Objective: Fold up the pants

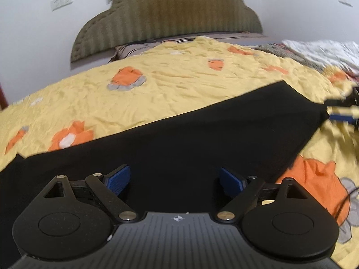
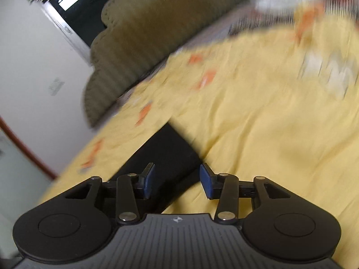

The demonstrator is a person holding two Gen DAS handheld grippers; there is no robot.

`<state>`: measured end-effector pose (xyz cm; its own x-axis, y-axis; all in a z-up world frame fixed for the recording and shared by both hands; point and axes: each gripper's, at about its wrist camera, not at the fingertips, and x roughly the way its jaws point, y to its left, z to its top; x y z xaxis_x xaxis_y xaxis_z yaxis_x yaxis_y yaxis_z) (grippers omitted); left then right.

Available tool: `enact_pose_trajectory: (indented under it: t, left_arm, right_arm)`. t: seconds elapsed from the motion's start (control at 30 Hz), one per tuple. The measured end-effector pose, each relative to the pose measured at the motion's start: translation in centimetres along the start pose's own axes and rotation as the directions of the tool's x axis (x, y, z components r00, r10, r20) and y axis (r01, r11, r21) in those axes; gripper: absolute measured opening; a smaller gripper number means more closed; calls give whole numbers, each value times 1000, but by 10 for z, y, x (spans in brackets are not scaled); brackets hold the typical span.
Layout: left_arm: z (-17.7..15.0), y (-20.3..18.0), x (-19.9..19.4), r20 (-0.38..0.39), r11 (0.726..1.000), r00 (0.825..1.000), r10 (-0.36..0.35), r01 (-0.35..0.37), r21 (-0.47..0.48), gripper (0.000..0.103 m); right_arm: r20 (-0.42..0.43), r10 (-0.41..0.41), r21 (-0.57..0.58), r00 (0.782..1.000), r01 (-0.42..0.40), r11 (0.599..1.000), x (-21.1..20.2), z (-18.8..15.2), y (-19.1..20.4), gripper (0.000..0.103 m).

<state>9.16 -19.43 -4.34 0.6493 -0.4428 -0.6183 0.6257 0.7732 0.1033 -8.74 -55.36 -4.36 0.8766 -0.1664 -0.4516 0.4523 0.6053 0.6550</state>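
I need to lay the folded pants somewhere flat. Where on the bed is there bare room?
The yellow bedspread lies bare between the black pants and the green headboard. In the right wrist view, more bare spread lies right of the pants. The far right corner is crowded with white and grey laundry.

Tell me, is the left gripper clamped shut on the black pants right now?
No, the left gripper stands wide open above the black pants, with its blue pads well apart.
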Motion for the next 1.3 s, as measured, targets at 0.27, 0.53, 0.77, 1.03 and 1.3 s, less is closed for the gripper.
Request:
enact_pose_trajectory:
  t: [0.27, 0.53, 0.77, 1.03, 1.3]
  left_arm:
    - [-6, -1, 8, -46, 1000, 999, -12, 12, -2, 94]
    - [8, 21, 5, -55, 990, 997, -56, 48, -131, 94]
    - [20, 76, 23, -80, 796, 939, -333, 235, -558, 94]
    - [18, 101, 42, 21, 556, 873, -488, 330, -763, 99]
    - [17, 105, 60, 46, 493, 875, -482, 314, -812, 96]
  right_arm:
    - [-13, 84, 205, 996, -80, 976, 28, -1, -18, 41]
    - [49, -49, -16, 998, 50, 999, 40, 4, 10, 11]
    - [136, -86, -489, 987, 142, 860, 35, -20, 99, 8]
    - [-54, 58, -868, 997, -76, 491, 49, -122, 198, 8]
    - [-153, 39, -896, 987, -155, 416, 59, -162, 212, 8]
